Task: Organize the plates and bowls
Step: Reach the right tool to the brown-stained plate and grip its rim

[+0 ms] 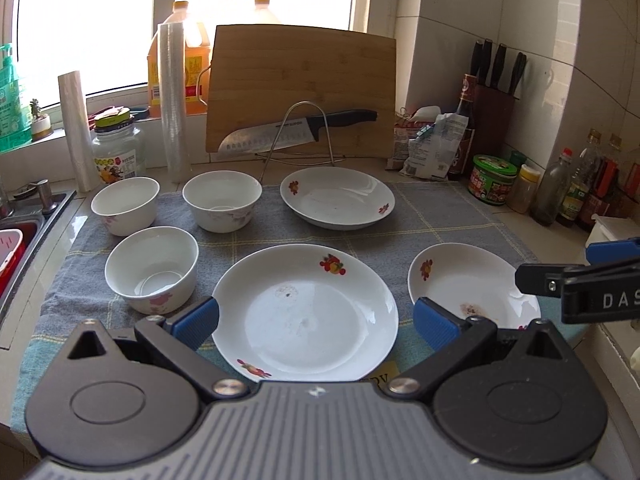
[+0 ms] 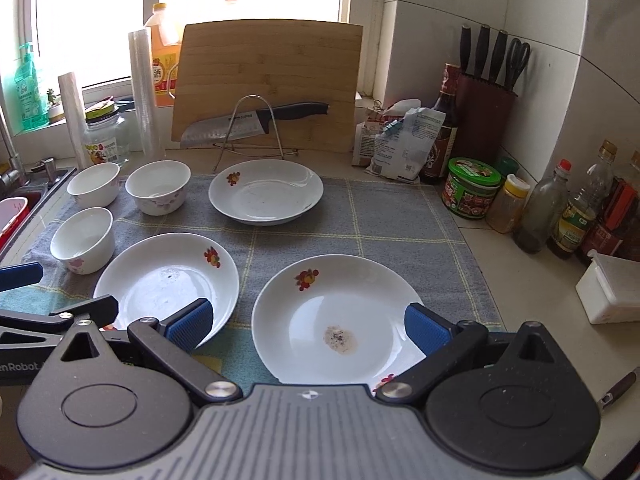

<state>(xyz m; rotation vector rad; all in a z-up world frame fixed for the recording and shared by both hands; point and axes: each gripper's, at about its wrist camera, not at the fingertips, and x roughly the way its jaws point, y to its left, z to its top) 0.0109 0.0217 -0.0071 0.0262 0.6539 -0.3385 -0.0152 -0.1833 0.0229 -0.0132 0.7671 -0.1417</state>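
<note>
A: Left wrist camera first. The left gripper [image 1: 316, 322] hangs wide open with nothing in it, blue pads spread to either side of the near plate [image 1: 305, 314], which lies flat on the grey checked towel [image 1: 440, 216].

B: And that plate sits right between the fingers, just ahead of them. I can't tell whether the pads touch its rim.

A: To its right, the right-hand plate [image 1: 472, 288], a brownish stain in its well. The other tool's black arm pokes in at the right edge, over that plate's far side.

B: Further back, the far plate [image 1: 337, 197], well apart from the pads. On the left, three bowls: the near bowl [image 1: 152, 269] just beside the left pad, the back-left bowl [image 1: 126, 205] and the middle bowl [image 1: 222, 201] behind it.

A: Over to the right wrist camera. The right gripper [image 2: 307, 326] is spread wide as well, empty, framing the stained plate [image 2: 340, 320] between its blue pads.

B: The left pad overlaps the neighbouring plate's [image 2: 166, 280] rim in this view; whether it touches, I can't say. The far plate [image 2: 266, 192] lies upright on the towel [image 2: 400, 232] beyond.

A: All three bowls [image 2: 83, 239] cluster at the towel's left, near the sink [image 2: 24, 200].

B: Behind everything, a cutting board [image 2: 268, 80] leans up with a knife [image 2: 256, 120] across its rack.
</note>
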